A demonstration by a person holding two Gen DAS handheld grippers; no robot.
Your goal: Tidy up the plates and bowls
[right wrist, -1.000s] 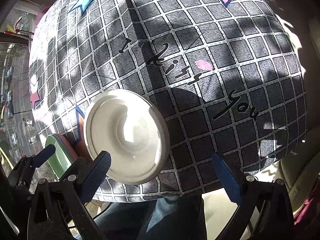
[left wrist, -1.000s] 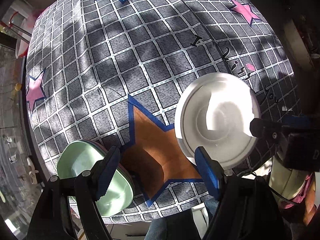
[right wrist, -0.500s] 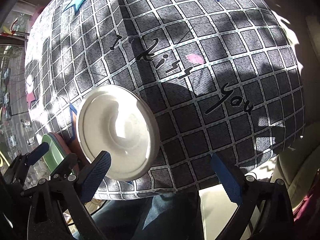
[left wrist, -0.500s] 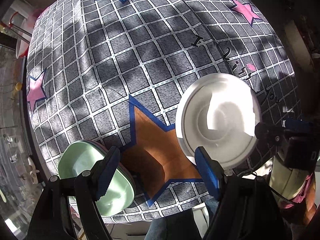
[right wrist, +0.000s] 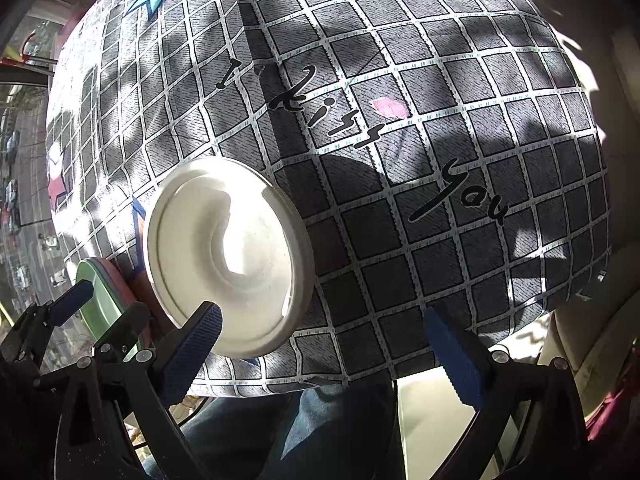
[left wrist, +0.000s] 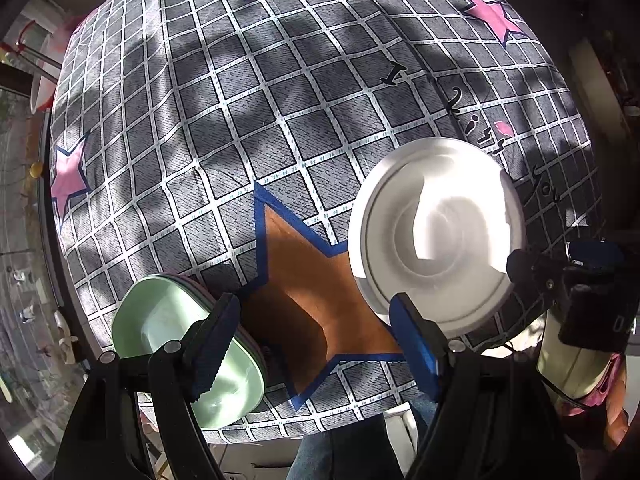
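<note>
A white plate (left wrist: 436, 236) lay on the checked cloth (left wrist: 248, 120) of the desk, near its front edge and partly over an orange star (left wrist: 308, 280). Green bowls (left wrist: 180, 344), stacked, sat at the front left corner, apart from the plate. The left gripper (left wrist: 316, 348) hung above the star between bowls and plate, jaws apart and empty. The right gripper (right wrist: 320, 348) hovered by the plate's right, jaws wide and empty.
</note>
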